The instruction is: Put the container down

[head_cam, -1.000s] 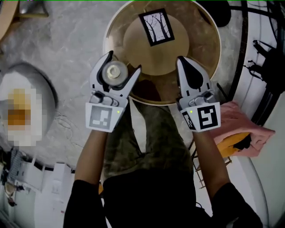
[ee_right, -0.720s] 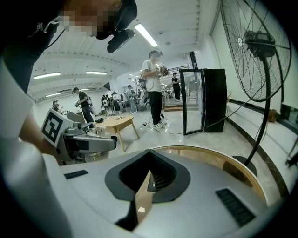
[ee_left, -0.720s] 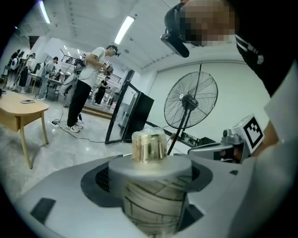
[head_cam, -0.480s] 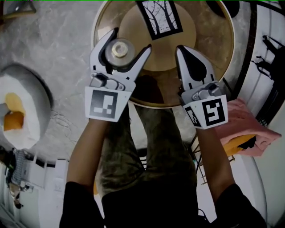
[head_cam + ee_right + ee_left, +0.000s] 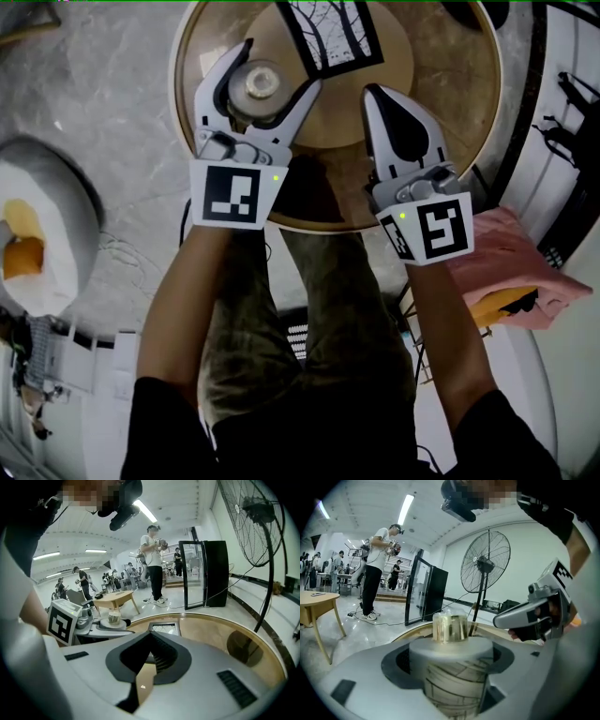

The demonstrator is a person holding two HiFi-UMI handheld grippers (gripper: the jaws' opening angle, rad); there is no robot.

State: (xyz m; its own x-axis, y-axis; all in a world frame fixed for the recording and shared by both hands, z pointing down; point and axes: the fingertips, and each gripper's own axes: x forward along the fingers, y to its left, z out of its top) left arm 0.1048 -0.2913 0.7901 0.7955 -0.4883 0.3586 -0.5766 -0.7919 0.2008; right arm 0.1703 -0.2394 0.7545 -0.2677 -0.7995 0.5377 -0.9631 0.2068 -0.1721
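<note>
The container [image 5: 261, 82] is a pale cylinder with dark line markings, a wide white collar and a gold-tinted cap. My left gripper [image 5: 279, 67] is shut on it, above the near left part of the round wooden table [image 5: 469, 84]. In the left gripper view the container [image 5: 451, 667] stands upright between the jaws and fills the lower middle. My right gripper [image 5: 373, 94] is shut with nothing in it, beside the left one over the table's near edge. From the right gripper view [image 5: 149, 637] the held container [image 5: 114, 617] shows at the left.
A black-and-white picture card [image 5: 328, 33] lies at the table's middle. A white round stand [image 5: 42, 253] with something orange sits on the floor to the left, and a pink cloth [image 5: 516, 272] to the right. A standing fan [image 5: 485, 566] and a black cabinet [image 5: 206, 573] are beyond the table.
Both grippers have moved forward, further over the table. The left one has carried the container with it, and its grip is unchanged. The right one stays shut.
</note>
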